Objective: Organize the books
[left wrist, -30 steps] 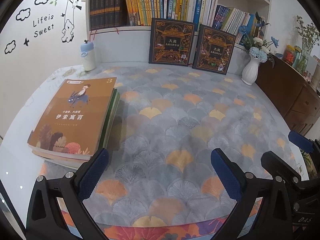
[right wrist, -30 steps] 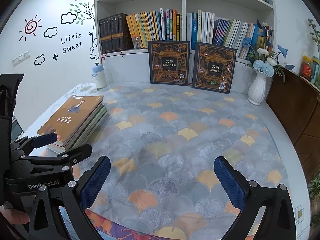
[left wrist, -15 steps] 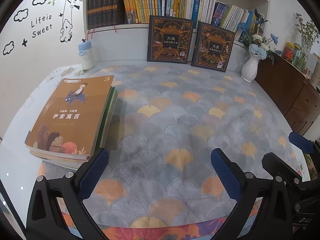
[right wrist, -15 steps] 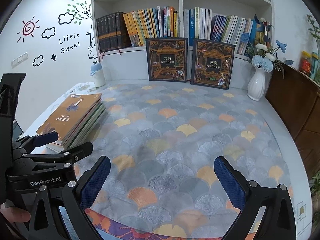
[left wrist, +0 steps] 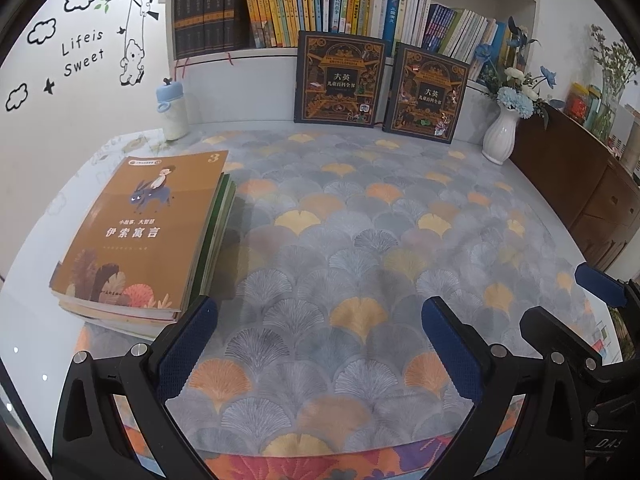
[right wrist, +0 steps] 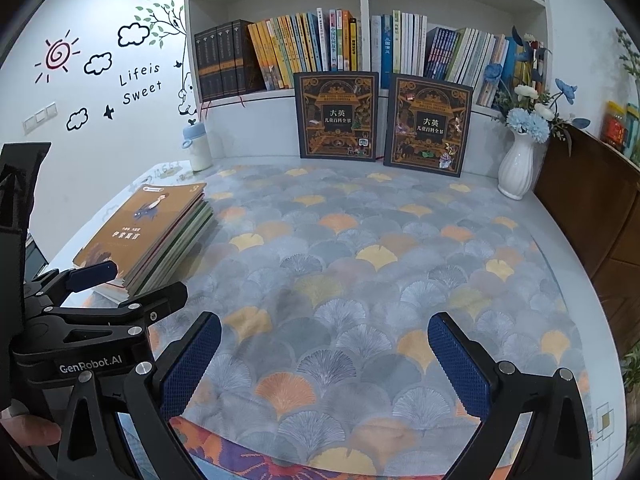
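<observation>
1. Jaws of the left gripper [left wrist: 320,344] and the right gripper [right wrist: 324,356] stand spread, holding nothing, above the tablecloth [left wrist: 360,216].
2. Bookcase [right wrist: 364,40], packed with upright books, rises behind the cloth.
3. Book stack [left wrist: 140,232] lies at the cloth's left edge; open cloth spreads to its right.
4. Two dark books [left wrist: 338,80] lean against the bookcase.
5. Only the right view shows a thumb [right wrist: 30,430].

Both wrist views look low across the table [left wrist: 320,208] toward the bookshelf [right wrist: 366,40], side by side.

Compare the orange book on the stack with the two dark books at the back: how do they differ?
The orange book lies flat atop a stack; the dark books stand upright against the shelf. Its cover is plain orange with a donkey rider; theirs are black with ornate gold. All face cover-out, and neither gripper touches any of them.
</observation>
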Demonstrator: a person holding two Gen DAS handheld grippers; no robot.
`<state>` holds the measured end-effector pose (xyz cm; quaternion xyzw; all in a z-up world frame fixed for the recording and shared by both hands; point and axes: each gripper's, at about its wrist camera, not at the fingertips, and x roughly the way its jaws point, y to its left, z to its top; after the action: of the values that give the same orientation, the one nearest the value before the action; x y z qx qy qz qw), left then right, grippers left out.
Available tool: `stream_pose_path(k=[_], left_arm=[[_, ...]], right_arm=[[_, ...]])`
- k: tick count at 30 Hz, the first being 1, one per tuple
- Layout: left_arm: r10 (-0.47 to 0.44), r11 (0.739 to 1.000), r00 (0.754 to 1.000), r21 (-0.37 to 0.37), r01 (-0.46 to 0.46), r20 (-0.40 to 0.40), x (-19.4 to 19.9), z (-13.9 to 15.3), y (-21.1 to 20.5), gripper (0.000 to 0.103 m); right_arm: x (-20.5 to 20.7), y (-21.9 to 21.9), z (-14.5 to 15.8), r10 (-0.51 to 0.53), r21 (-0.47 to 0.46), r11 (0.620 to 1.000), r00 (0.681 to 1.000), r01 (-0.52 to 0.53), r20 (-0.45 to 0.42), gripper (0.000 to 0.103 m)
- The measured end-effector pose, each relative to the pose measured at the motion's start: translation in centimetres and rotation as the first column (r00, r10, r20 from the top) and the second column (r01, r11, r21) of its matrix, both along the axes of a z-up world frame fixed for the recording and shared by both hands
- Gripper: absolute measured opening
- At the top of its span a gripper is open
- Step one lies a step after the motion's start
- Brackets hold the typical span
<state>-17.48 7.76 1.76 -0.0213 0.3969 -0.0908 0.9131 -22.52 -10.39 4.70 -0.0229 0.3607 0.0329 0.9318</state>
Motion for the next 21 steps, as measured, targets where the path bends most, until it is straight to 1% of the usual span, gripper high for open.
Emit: stream_pose_path(k=[10,13,16,19,21], left_arm=[[0.0,1.0,1.0,-0.002,0.0,0.003,0.03,-0.05,0.02,0.102],[-0.001,1.0,1.0,-0.02,0.001,-0.006,0.12,-0.05,0.29,0.102],[0.003,1.0,1.0,-0.016,-0.003,0.005,0.07,0.05,0.43,0.102],[0.005,1.0,1.0,-0.026,-0.005,0.002,0.19,0.02,0.69,0.102],[0.011,1.0,1.0,-0.013,-0.011,0.002,0.18,-0.01,0.71,0.102]], right_arm=[[0.17,0.54,-0.16,0.007,-0.005,1.0,1.0,-0.007,-0.004,0.103],[0.06,0.55,-0.01,0.001,0.001,1.0,1.0,-0.001,0.009,0.103],[0.03,0.52,0.08,-0.001,0.005,1.0,1.0,0.001,0.011,0.103],[-0.05,0.46,0.13,-0.003,0.009,1.0,1.0,0.003,0.015,0.103],[-0.04,0.42,0.14,-0.005,0.011,1.0,1.0,0.005,0.014,0.103]])
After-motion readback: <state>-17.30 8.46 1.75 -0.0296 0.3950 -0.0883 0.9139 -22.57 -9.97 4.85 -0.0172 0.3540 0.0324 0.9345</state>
